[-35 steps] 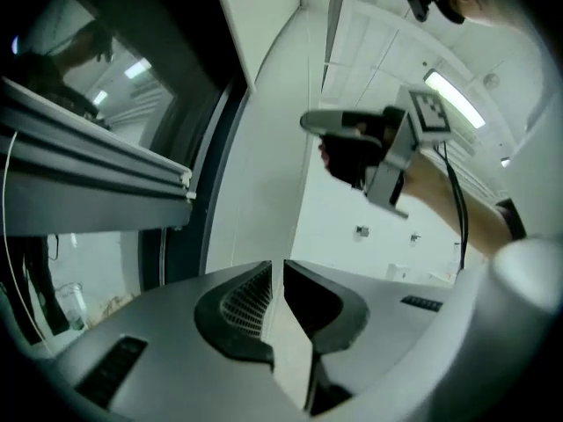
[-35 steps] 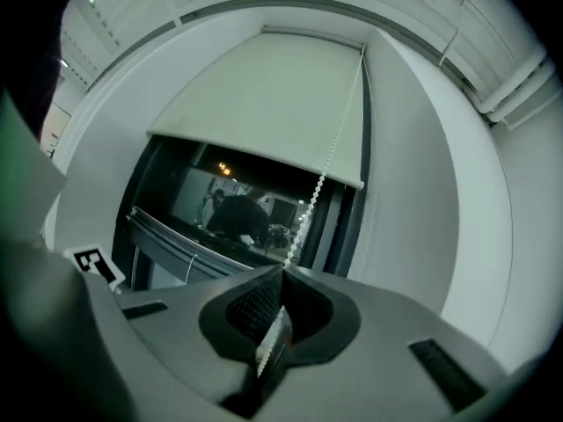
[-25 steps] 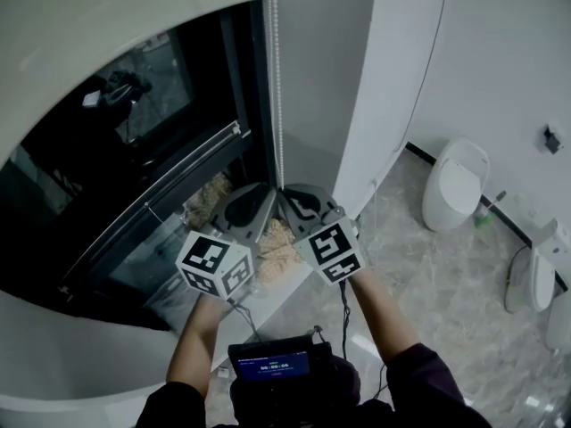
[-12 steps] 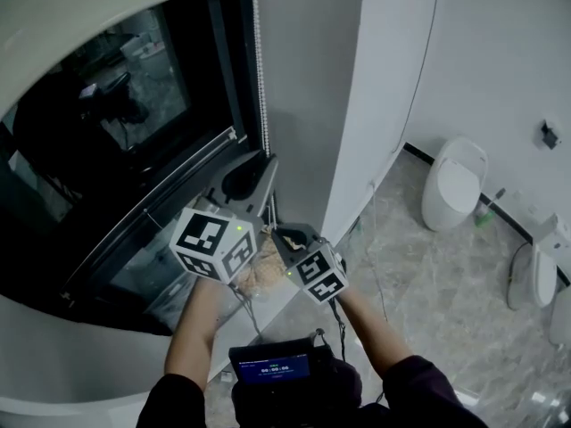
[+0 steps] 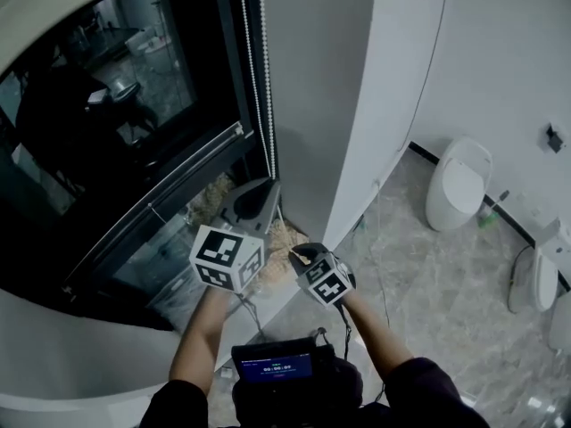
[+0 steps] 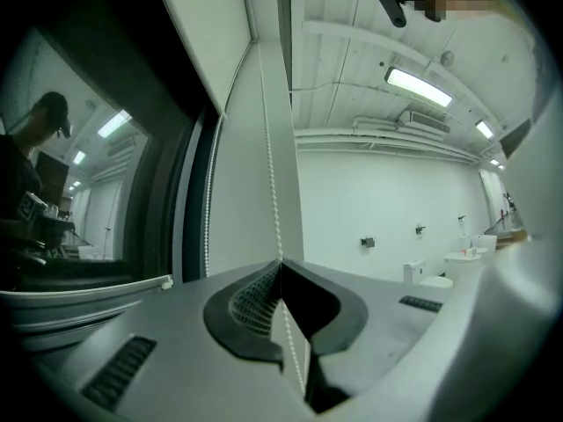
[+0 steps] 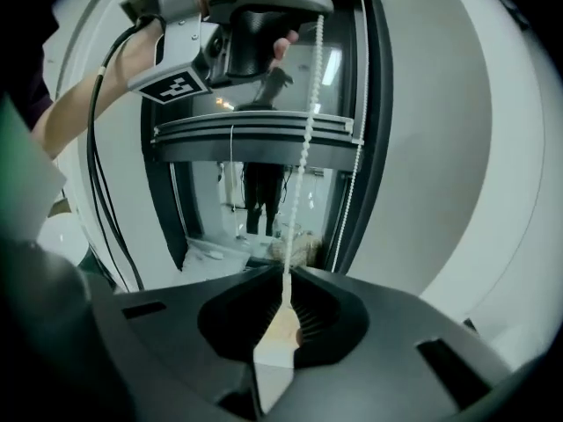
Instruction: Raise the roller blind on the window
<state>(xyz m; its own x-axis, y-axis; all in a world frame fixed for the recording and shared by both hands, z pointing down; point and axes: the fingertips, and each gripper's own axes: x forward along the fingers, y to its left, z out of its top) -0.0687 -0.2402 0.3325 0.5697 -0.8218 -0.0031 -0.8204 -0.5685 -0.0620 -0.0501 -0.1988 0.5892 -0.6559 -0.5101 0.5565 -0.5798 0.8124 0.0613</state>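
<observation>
A white bead chain [image 5: 260, 69] hangs in two strands beside the dark window [image 5: 116, 123]. The pale roller blind [image 5: 40, 12] shows at the top left. My left gripper [image 5: 256, 205] points level at the chain. In the left gripper view its jaws are shut on the bead chain [image 6: 269, 156], which runs straight up from them. My right gripper [image 5: 300, 256] sits lower and to the right, tilted down. Its jaws are shut on the same chain [image 7: 304, 143], which rises taut to the left gripper [image 7: 255, 38] above.
A white pillar [image 5: 357, 105] stands right of the window. A metal window rail [image 5: 169, 178] crosses the glass. A white toilet [image 5: 457, 193] and another fixture [image 5: 533, 279] stand on the marble floor at the right. A screen device [image 5: 281, 364] hangs at the person's chest.
The right gripper has dropped well below the left one, pulling the chain down. The left gripper stays at about the same height. More window glass shows under the blind.
</observation>
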